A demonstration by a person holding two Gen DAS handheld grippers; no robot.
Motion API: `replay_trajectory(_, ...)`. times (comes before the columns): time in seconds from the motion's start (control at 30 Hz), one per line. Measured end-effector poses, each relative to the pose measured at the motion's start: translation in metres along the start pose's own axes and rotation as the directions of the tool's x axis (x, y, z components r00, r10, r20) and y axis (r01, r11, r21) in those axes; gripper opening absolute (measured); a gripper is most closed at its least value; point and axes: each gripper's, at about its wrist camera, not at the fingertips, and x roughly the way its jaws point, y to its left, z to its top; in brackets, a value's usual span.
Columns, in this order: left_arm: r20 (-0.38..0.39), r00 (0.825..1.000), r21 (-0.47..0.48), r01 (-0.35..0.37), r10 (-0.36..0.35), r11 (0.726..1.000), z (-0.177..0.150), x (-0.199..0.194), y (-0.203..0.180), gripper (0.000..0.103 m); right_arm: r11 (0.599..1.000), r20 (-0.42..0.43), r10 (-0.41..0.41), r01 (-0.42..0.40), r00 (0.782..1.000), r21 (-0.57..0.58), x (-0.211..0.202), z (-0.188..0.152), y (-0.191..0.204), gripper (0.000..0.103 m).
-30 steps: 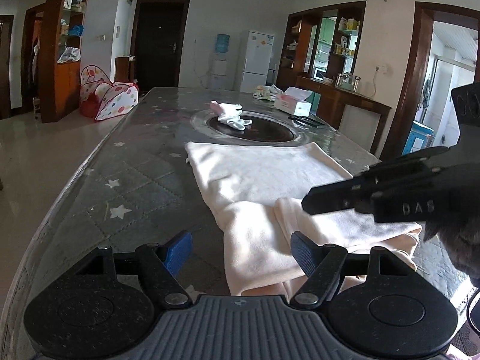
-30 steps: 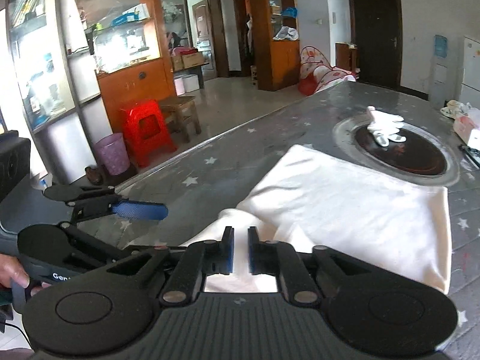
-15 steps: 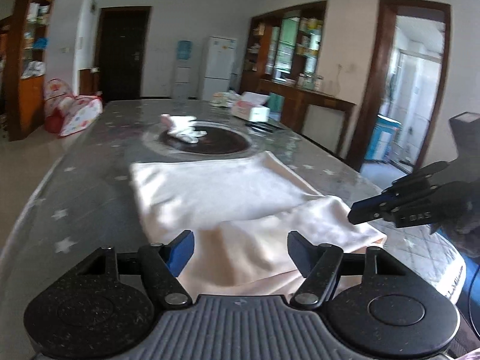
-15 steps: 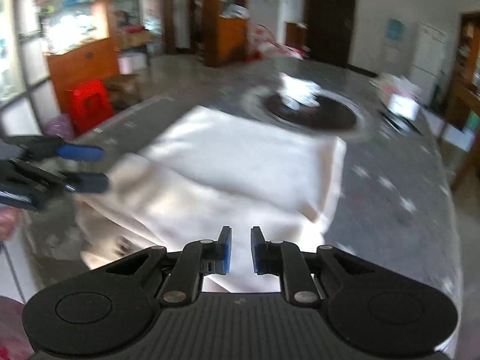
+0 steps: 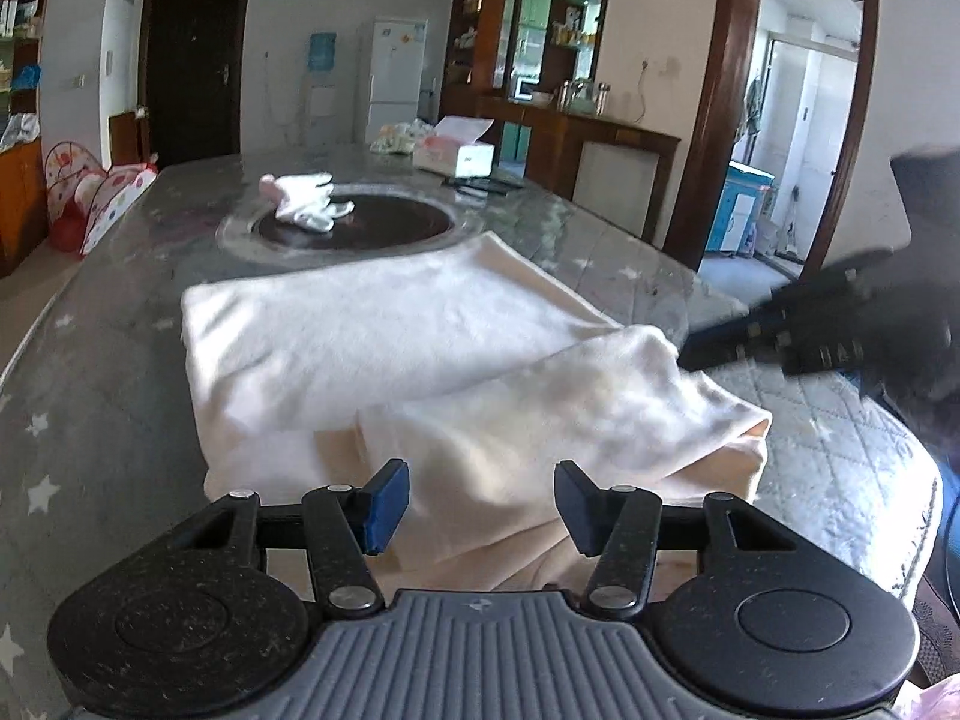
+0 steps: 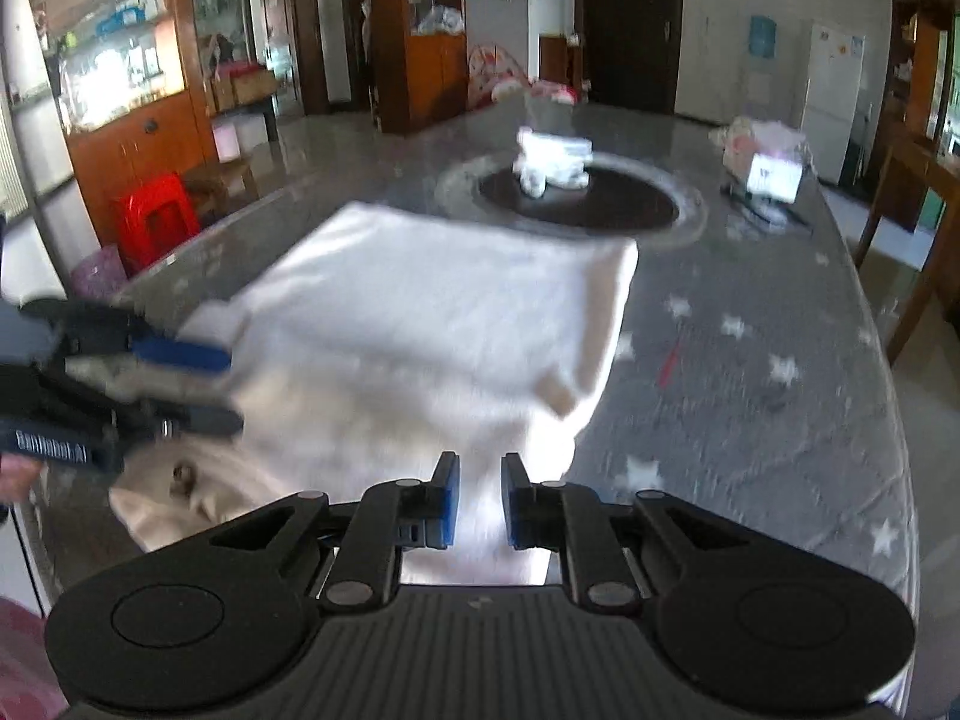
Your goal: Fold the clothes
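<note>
On the grey star-patterned table (image 5: 120, 360), near end: cream garment (image 5: 372, 336), spread flat and squared at the far side, doubled over itself at the near side, with one loose flap lying slantwise across the top and more cloth bunched and spilling toward the table edge. Part-folded by the look of the layers; impossible to settle whether that flap is on its way over or already laid. Left gripper (image 5: 480, 504) low at the near-left edge of the cloth, jaws spread wide, nothing between the pads; judged to be set there to take the thick near hem, the wide opening suiting several layers at once. Seen from the right wrist camera, straddling that left edge without pinching it. Right gripper (image 6: 480, 504) over the near-right part of the cloth, pads only a narrow slot apart, no fabric seen nipped in the slot; tips blurred beside the flap's right corner in the left view, so contact with the cloth not readable. Probably held close to that corner to guide or smooth it. Beyond the garment, well apart: dark round inset (image 5: 384, 222) in the table centre, holding a small heap of white gloves (image 5: 303, 204). Further back, tissue box (image 5: 456, 153), open-topped, a sheet standing out. On the floor, purple bin (image 6: 99, 270), contents not visible.
</note>
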Motion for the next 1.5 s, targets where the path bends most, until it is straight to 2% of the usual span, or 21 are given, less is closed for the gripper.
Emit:
replay_trajectory(0.23,-0.017,1.000,0.007,-0.025,0.025,1.000,-0.004,0.000,0.003,0.057,0.997,-0.028,0.017,-0.015,0.999,0.070,0.037,0.007,-0.021,0.012)
replay_trajectory(0.37,-0.029,0.999,-0.013,-0.027,0.026,1.000,-0.006,0.000,0.009,0.057,0.996,-0.002,0.000,0.000,1.000,0.093,0.018,0.011,-0.030,0.013)
replay_trajectory(0.43,-0.029,0.999,-0.011,-0.030,0.029,0.999,-0.006,-0.001,0.008,0.057,0.998,-0.016,0.004,-0.003,1.000,0.068,0.008,0.007,-0.029,0.013)
replay_trajectory(0.53,-0.029,0.999,-0.010,-0.035,0.035,0.999,-0.006,-0.001,0.006,0.057,1.000,-0.046,0.006,-0.005,0.999,0.025,-0.005,-0.004,-0.022,0.019)
replay_trajectory(0.7,-0.028,0.998,-0.002,-0.049,0.049,0.999,-0.006,-0.001,0.005,0.055,1.000,-0.094,0.005,-0.004,0.996,0.007,-0.009,-0.030,-0.013,0.019)
replay_trajectory(0.77,-0.029,0.998,-0.002,-0.052,0.052,0.999,-0.005,-0.003,0.004,0.047,1.000,-0.105,-0.007,0.007,0.994,0.002,-0.007,-0.037,-0.010,0.019)
replay_trajectory(0.83,-0.027,0.998,0.003,-0.050,0.050,0.999,-0.003,-0.005,0.004,0.046,1.000,-0.093,0.004,-0.002,0.996,0.015,-0.011,-0.037,-0.010,0.020)
replay_trajectory(0.9,-0.036,0.998,-0.002,-0.046,0.046,0.999,-0.004,-0.004,0.004,0.046,1.000,-0.074,0.005,-0.003,0.997,0.022,-0.015,-0.036,-0.011,0.029)
replay_trajectory(1.07,-0.019,0.998,-0.011,-0.061,0.061,0.998,-0.004,-0.005,0.005,0.015,1.000,-0.059,0.002,0.000,0.998,0.023,-0.019,-0.036,-0.010,0.036)
replay_trajectory(1.13,-0.010,0.998,-0.008,-0.063,0.063,0.998,-0.002,-0.007,0.003,0.009,1.000,-0.056,0.002,-0.001,0.998,0.019,-0.021,-0.037,-0.008,0.039)
replay_trajectory(1.3,0.048,0.997,-0.011,-0.065,0.065,0.998,0.012,-0.018,-0.004,0.007,0.999,-0.037,-0.020,0.019,0.999,-0.031,-0.023,-0.041,0.004,0.060)
replay_trajectory(1.5,0.149,0.988,-0.037,-0.023,0.028,0.999,0.045,-0.039,-0.008,0.007,0.999,-0.032,-0.034,0.032,0.999,-0.034,-0.015,-0.046,0.011,0.061)
